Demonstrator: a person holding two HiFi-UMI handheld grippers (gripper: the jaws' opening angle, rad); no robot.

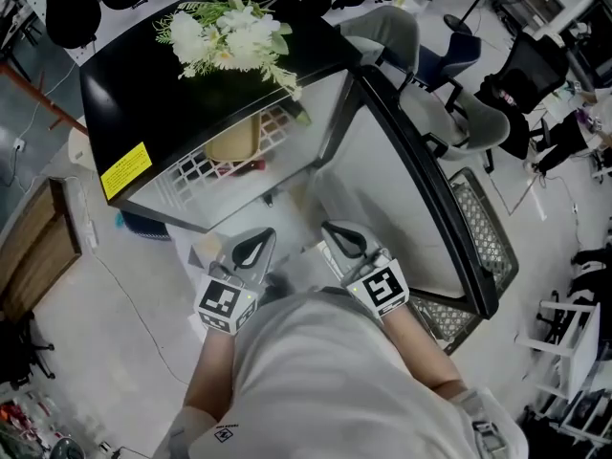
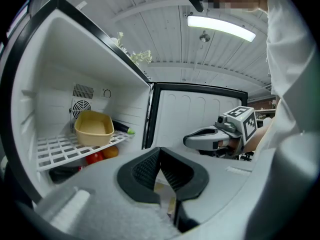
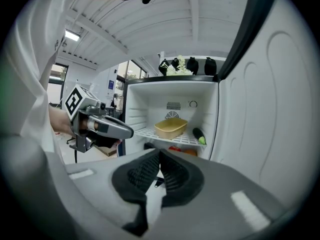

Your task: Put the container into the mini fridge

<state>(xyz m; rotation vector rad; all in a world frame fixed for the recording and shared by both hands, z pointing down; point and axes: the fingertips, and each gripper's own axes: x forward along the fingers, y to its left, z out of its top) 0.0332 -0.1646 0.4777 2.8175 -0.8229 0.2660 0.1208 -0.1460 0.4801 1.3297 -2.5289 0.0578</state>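
Note:
The yellow container (image 1: 237, 140) sits on the white wire shelf (image 2: 55, 151) inside the open mini fridge (image 1: 191, 84). It also shows in the left gripper view (image 2: 92, 128) and the right gripper view (image 3: 171, 128). My left gripper (image 1: 256, 247) (image 2: 160, 156) and right gripper (image 1: 342, 237) (image 3: 160, 159) hang side by side close to the person's body, in front of the fridge and apart from the container. Both are shut with nothing between the pads.
The fridge door (image 1: 430, 189) stands open to the right. White flowers (image 1: 229, 32) lie on the black top. A cucumber (image 3: 199, 135) lies beside the container; a red tomato (image 2: 95, 157) and an orange one (image 2: 111, 152) sit below. Office chairs (image 1: 459, 113) and a wire mesh rack (image 1: 483, 223) are behind the door.

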